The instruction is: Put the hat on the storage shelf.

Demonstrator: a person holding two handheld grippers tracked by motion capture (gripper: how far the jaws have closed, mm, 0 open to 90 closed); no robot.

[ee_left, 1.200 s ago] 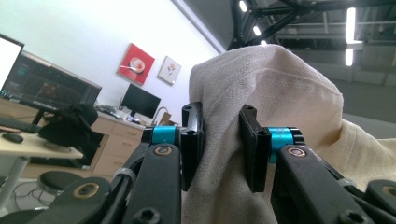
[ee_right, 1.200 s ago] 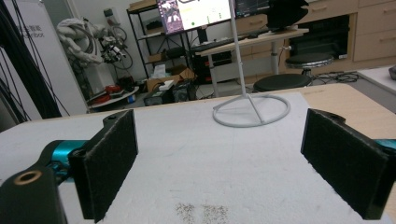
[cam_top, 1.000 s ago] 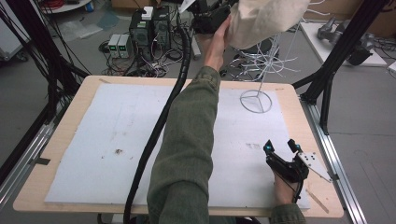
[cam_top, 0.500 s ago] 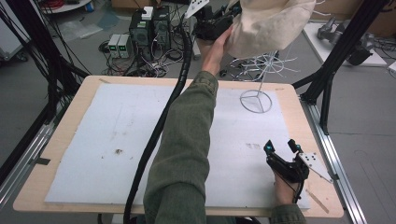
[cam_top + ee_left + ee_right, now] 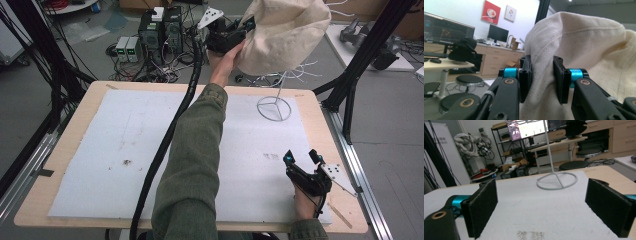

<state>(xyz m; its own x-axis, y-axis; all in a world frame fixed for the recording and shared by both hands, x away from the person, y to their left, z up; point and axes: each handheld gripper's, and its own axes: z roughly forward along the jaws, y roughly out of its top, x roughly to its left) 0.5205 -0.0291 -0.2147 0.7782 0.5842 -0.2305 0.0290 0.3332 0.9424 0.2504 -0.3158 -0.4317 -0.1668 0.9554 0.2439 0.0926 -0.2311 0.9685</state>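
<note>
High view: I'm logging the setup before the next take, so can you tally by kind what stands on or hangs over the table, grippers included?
Cream cloth hat: 1
White wire stand: 1
White mat: 1
Grippers: 2, left gripper clamped on the hat, right gripper open above the mat
Total: 5

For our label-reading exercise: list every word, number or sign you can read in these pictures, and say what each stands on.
Nothing reads with certainty.
White panel: grey lettering, too blurred.
Lit computer screen: text too small.
Dark desk monitor: text too small.
Cream canvas cloth: no print seen.
</note>
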